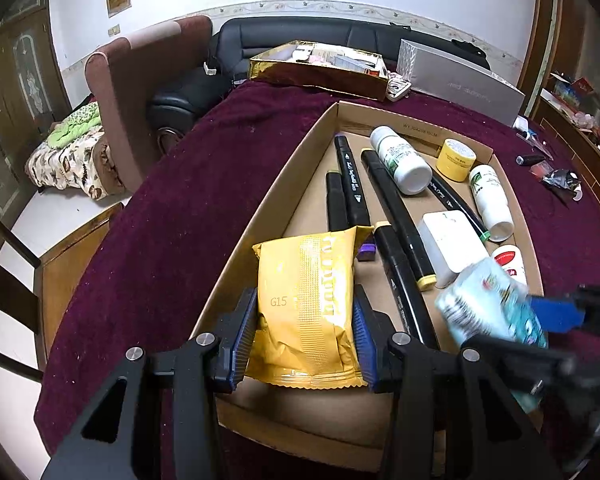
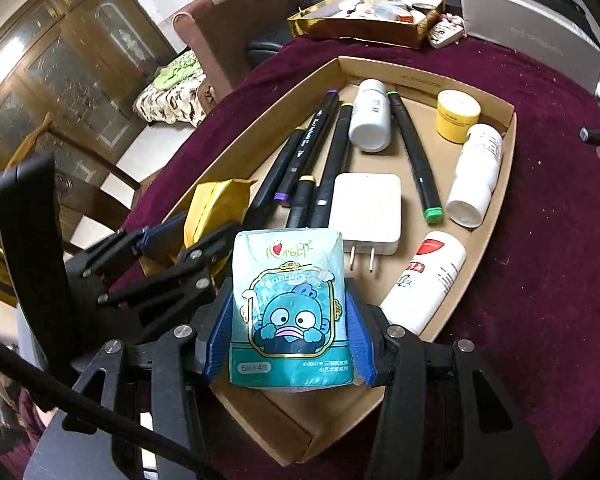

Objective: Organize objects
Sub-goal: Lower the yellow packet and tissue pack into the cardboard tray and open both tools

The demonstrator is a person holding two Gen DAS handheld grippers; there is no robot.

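Observation:
My left gripper (image 1: 306, 320) is shut on a yellow snack packet (image 1: 306, 304) and holds it over the near left end of a shallow cardboard tray (image 1: 260, 200). My right gripper (image 2: 290, 320) is shut on a teal tissue pack with a cartoon fish (image 2: 290, 308), over the tray's near end (image 2: 260, 412). The tissue pack (image 1: 484, 304) shows blurred in the left wrist view. The left gripper (image 2: 188, 236) with the yellow packet (image 2: 212, 208) shows left of it in the right wrist view.
In the tray lie several black markers (image 2: 324, 128), a white charger (image 2: 366, 212), white bottles (image 2: 370, 116) and a yellow jar (image 2: 458, 116). A gold box (image 2: 364, 20) and a grey box (image 2: 532, 44) stand at the back of the maroon cloth (image 2: 540, 280). Small items (image 1: 556, 176) lie at right.

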